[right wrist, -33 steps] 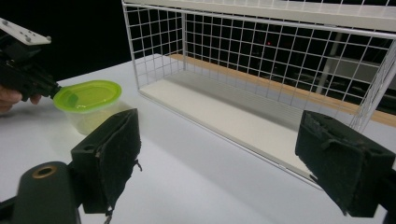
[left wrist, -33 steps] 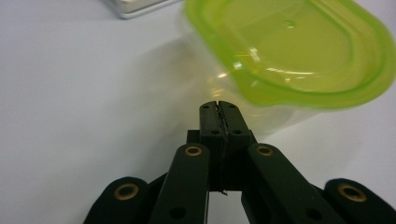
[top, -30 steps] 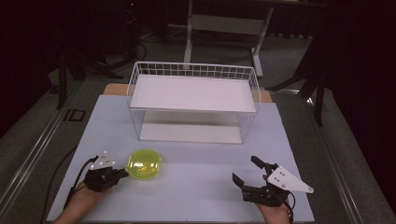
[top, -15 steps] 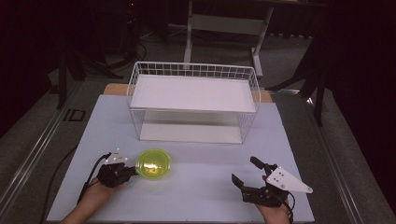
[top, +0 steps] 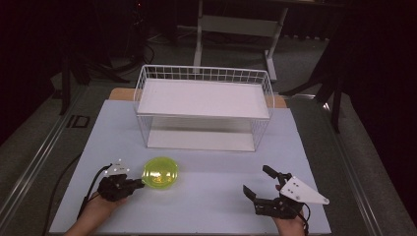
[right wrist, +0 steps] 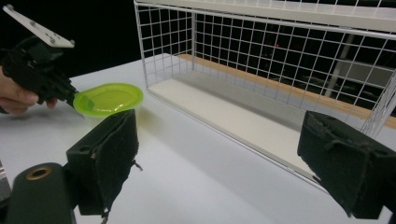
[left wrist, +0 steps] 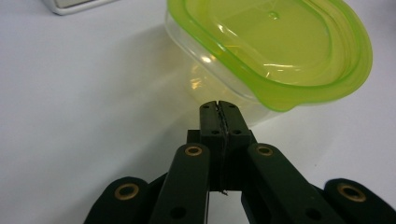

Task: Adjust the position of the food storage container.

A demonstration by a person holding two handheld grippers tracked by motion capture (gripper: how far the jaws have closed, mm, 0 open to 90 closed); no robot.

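Two grippers are at work. Our left gripper (top: 139, 184) is shut tight, its tip touching the green tub (top: 160, 171) just ahead. Our right gripper (top: 259, 182) waits wide open, holding nothing. We think moving the tub toward the wire rack (top: 204, 109) has barely begun.

Wire basket (top: 204, 108) blocks table's far half; near half (top: 216, 196) open.

container (left wrist: 261, 60): far rim cut off by top edge, left gripper view
right gripper (right wrist: 233, 163): right jaw cropped at frame edge
wire basket (right wrist: 289, 70): runs past top and right edges
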